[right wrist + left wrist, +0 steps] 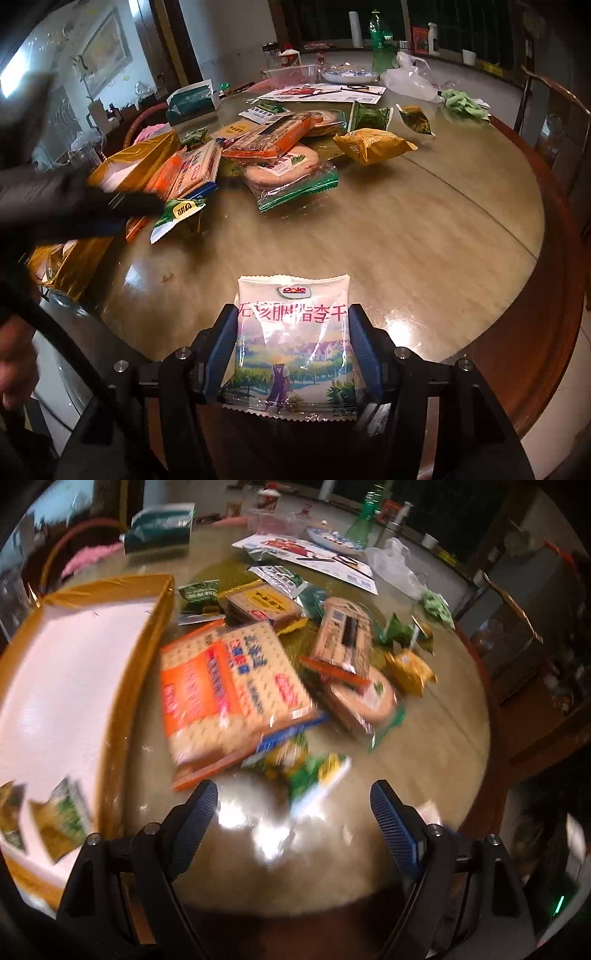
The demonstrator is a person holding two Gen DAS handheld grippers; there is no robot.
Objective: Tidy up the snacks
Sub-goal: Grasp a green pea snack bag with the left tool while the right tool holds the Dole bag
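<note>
My right gripper [291, 321] is shut on a white Dole dried-fruit packet [291, 343], held above the near part of the round wooden table [406, 240]. My left gripper [293, 797] is open and empty, low over the table just in front of a small green and white packet [317, 775] and a large orange cracker pack [229, 686]. A gold box [110, 709] with a white inside stands to its left, with small green packets [61, 819] in it. The left gripper shows as a dark blur in the right wrist view [74, 203].
A heap of snack packs [280, 147] lies mid-table, with a yellow bag [369, 146] to its right. Further back are a teal tissue box [192, 99], a blue-rimmed plate [349, 76], a green bottle [382, 44] and a plastic bag [410, 79]. A chair [554, 110] stands right.
</note>
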